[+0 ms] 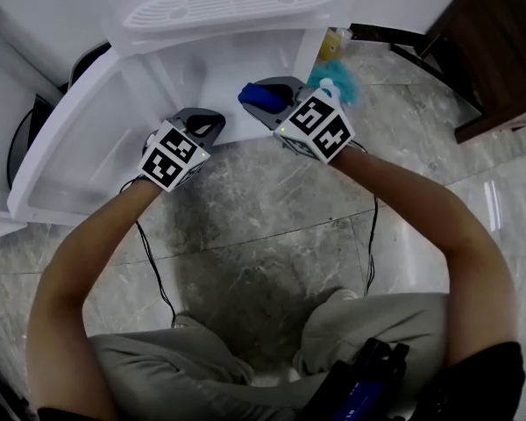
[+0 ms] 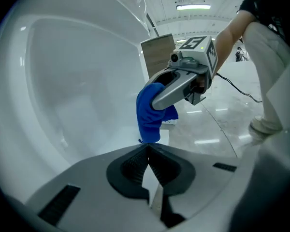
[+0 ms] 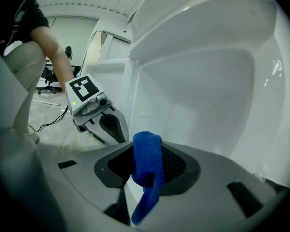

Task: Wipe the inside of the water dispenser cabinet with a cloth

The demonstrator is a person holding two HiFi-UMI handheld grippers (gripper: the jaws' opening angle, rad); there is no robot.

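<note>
- Nearest the camera, the person's bent knees in light trousers rest over a grey marbled floor.
- Black cables trail across that floor towards both forearms.
- Both bare forearms reach forward to the lower edge of the cabinet opening, each hand carrying a marker cube.
- Left hand-held gripper: jaws closed together, nothing between them. It sits at the threshold of the opening, left of the other tool and just beside it.
- Right hand-held gripper: jaws clamped on the blue cloth. The cloth is bunched between the pads, with a tail hanging below them.
- Cloth position: at the mouth of the cabinet, in front of the white inner wall. No view shows whether it touches that wall.
- Water dispenser cabinet: white and open, with its door swung out to the left.
- A slotted drip grille lies on the dispenser above the opening.
- A teal fluffy object lies just right of the cabinet, beyond the right tool; what it is cannot be made out.
- Dark wooden furniture stands at the far right.
</note>
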